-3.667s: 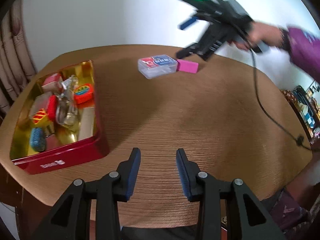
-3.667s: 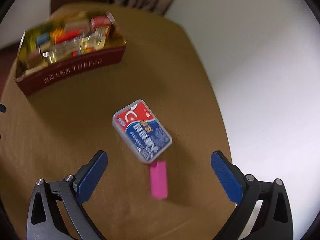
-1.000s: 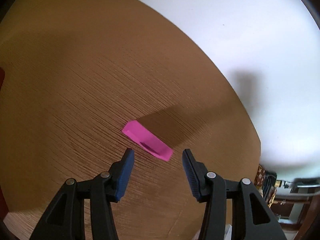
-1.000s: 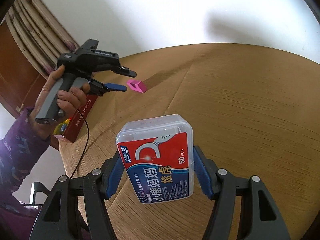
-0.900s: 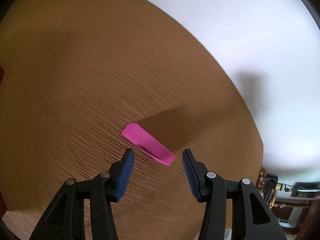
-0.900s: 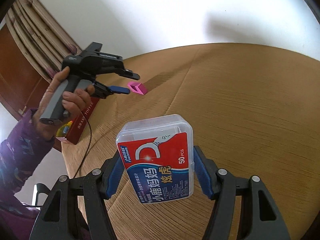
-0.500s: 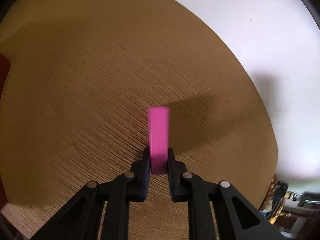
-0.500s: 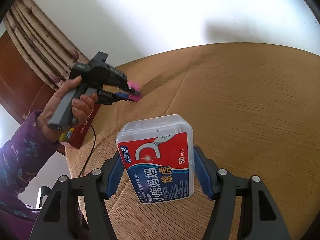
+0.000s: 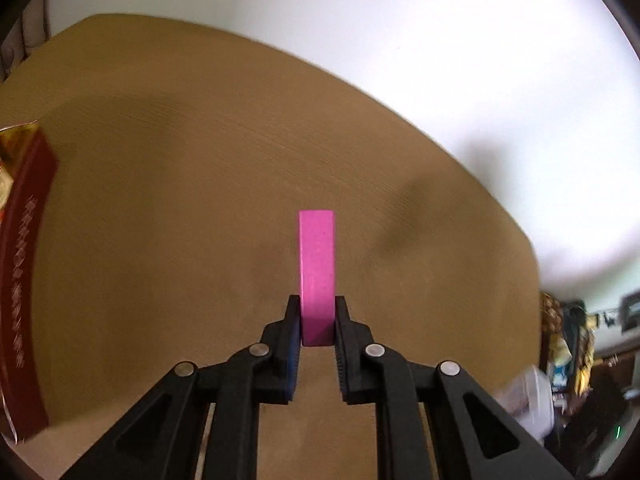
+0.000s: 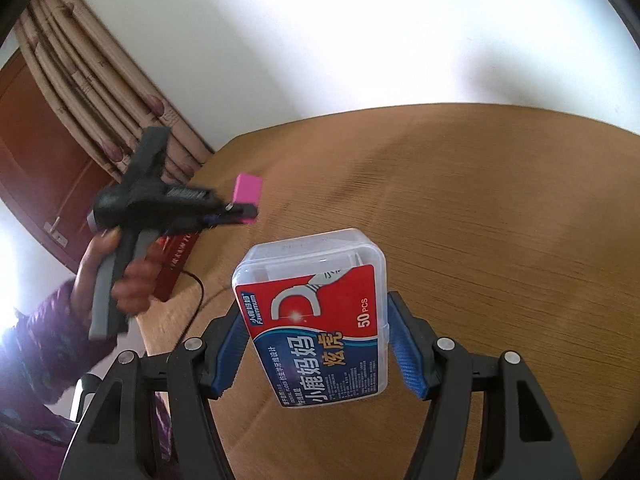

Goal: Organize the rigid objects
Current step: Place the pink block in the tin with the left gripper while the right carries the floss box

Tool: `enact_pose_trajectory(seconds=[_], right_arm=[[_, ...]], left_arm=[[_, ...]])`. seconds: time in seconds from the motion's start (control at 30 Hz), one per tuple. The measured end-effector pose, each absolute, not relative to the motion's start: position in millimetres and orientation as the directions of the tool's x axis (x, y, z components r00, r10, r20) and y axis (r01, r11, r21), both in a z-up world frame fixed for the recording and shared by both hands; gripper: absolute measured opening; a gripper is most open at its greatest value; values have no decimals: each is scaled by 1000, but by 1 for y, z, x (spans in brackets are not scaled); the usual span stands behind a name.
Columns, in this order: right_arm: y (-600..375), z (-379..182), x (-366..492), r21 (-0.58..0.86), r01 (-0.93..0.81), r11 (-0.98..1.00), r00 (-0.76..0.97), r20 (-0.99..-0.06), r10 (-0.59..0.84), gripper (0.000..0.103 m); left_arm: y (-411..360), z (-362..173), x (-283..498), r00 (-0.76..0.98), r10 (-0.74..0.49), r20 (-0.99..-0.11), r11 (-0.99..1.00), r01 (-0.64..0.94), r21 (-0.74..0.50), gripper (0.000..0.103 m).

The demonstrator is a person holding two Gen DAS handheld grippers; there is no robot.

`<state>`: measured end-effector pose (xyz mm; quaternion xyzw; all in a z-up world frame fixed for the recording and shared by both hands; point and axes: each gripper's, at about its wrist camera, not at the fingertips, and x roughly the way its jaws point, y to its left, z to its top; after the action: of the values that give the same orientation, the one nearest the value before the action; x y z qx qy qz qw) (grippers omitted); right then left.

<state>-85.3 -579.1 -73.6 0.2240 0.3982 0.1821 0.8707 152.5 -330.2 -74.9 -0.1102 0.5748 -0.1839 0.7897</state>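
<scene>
**Two grabbers, each holding one thing above a brown table**

The pink block (image 9: pixel 317 276) sits in the middle of the left wrist picture. The left gripper (image 9: pixel 317 322) pinches its near end tight between both jaws. The block's long side points straight up the picture, away from the camera. It is up off the table. In the right wrist picture the same block shows at the middle left, a bit blurry, standing up out of the jaws.

The floss box (image 10: pixel 316 318) fills the lower middle of the right wrist picture. It is a clear plastic box with a red and blue label. The right gripper (image 10: pixel 317 346) holds it by its two sides, with the jaws set wide apart and pressing on it. The box's long side runs up and down the picture, leaning a little to the left. It is off the table too.

Under both is a round brown wooden table (image 9: pixel 160 220). Behind the table is a plain white wall (image 10: pixel 360 40). Striped curtains (image 10: pixel 100 80) hang at the upper left of the right wrist picture.

A red tin (image 9: pixel 24 280) stands at the left edge of the left wrist picture, well apart from the block. A hand (image 10: pixel 120 276) with a purple sleeve (image 10: pixel 40 340) grips the left tool's handle. A black cord (image 10: pixel 196 300) hangs below the hand.
</scene>
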Motion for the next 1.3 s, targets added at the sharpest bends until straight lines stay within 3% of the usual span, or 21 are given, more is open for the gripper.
enact_pose_trajectory(seconds=[0.17, 0.33, 0.47, 0.6, 0.73, 1.03, 1.3], right_arm=[[-551, -62, -88, 536, -177, 826, 612, -597, 519, 63], [-520, -56, -89, 550, -207, 809, 592, -589, 551, 63], [-498, -52, -90, 571, -224, 790, 578, -575, 580, 63], [-481, -47, -88, 586, -240, 774, 568, -562, 602, 63], [-457, -38, -85, 575, -261, 776, 551, -571, 608, 63], [-418, -16, -79, 546, -302, 781, 522, -591, 615, 63], [-391, -8, -76, 535, -334, 776, 503, -595, 627, 63]], left_arm=[[-280, -50, 107, 319, -414, -853, 910, 178, -375, 15], [-197, -31, 85, 358, -366, -859, 929, 78, -363, 15], [-111, -25, 89, 356, -280, -892, 953, -10, -303, 15], [-68, -33, 93, 340, -210, -917, 976, 13, -219, 15], [-78, -49, 100, 326, -173, -929, 985, 51, -165, 15], [-86, -84, 100, 312, -210, -927, 978, 77, -196, 15], [-92, -79, 82, 341, -181, -922, 980, 142, -140, 15]])
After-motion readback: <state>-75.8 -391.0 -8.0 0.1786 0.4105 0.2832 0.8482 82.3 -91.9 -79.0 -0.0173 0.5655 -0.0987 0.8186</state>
